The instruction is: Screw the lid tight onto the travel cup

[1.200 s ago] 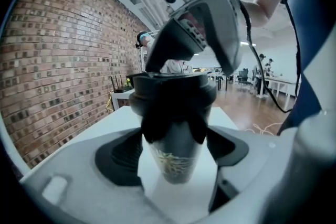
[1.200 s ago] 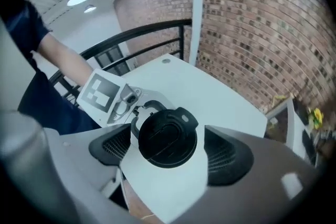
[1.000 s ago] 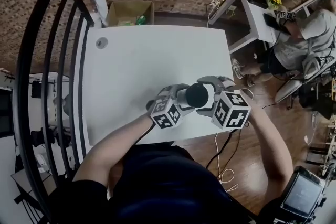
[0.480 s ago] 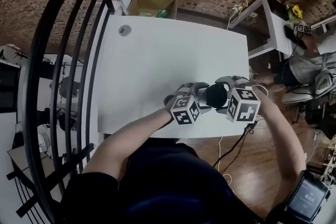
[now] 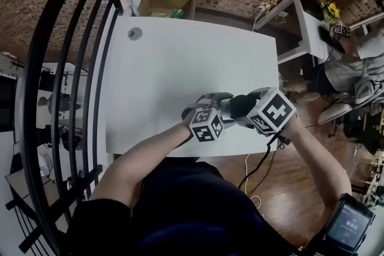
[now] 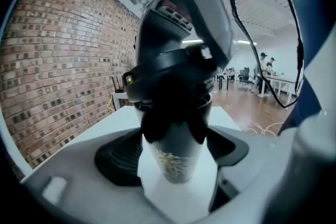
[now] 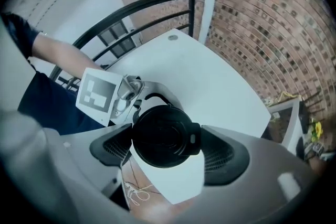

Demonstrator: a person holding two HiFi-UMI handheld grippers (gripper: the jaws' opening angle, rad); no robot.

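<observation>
I hold the travel cup over the front right part of the white table [image 5: 180,69]. In the left gripper view its silver body [image 6: 176,157] sits between my left gripper's [image 6: 170,152] dark pads, which are shut on it. The black lid [image 6: 168,78] tops the cup. In the right gripper view the round black lid [image 7: 163,136] fills the gap of my right gripper [image 7: 167,148], whose pads press on both its sides. From the head view, the left gripper [image 5: 215,111] and right gripper [image 5: 246,108] meet at the lid [image 5: 240,105].
A cardboard box [image 5: 166,4] stands beyond the table's far edge. A round grommet [image 5: 135,33] sits in the far left corner. A black railing [image 5: 66,69] runs along the left. A white side desk [image 5: 294,15] and a seated person [image 5: 354,63] are at the right.
My right gripper has turned on the lid, so its marker cube now shows a different face. The left gripper keeps holding the cup in the same place.
</observation>
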